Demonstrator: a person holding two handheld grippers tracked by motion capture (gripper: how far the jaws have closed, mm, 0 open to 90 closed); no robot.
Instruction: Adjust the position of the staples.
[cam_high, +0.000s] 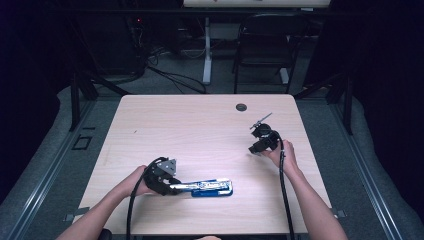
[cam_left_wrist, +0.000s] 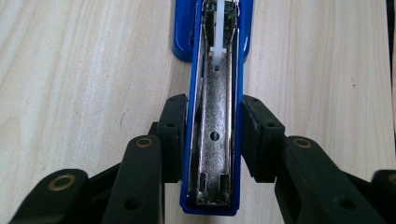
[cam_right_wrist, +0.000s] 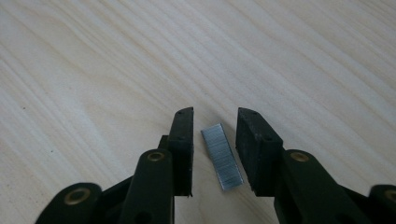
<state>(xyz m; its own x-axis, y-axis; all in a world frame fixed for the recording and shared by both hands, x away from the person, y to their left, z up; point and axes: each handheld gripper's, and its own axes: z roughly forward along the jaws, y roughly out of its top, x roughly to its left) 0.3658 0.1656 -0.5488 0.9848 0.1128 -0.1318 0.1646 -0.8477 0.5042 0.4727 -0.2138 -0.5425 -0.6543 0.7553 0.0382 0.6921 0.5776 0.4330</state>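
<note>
A blue stapler (cam_high: 212, 188) lies open on the table near the front edge, its metal staple channel (cam_left_wrist: 214, 135) facing up. My left gripper (cam_left_wrist: 214, 135) is shut on the stapler (cam_left_wrist: 219, 56), one pad against each blue side. On the right side of the table my right gripper (cam_high: 256, 148) points down at the tabletop. In the right gripper view a short grey strip of staples (cam_right_wrist: 222, 156) lies flat on the wood between the jaws of my right gripper (cam_right_wrist: 214, 140). The jaws stand open on either side of the strip, with a small gap to each pad.
The light wooden table (cam_high: 200, 130) has a round cable hole (cam_high: 241, 107) near its far edge. A black chair (cam_high: 267, 40) and a white table leg (cam_high: 207, 50) stand beyond the table. The person's forearms come in from the bottom.
</note>
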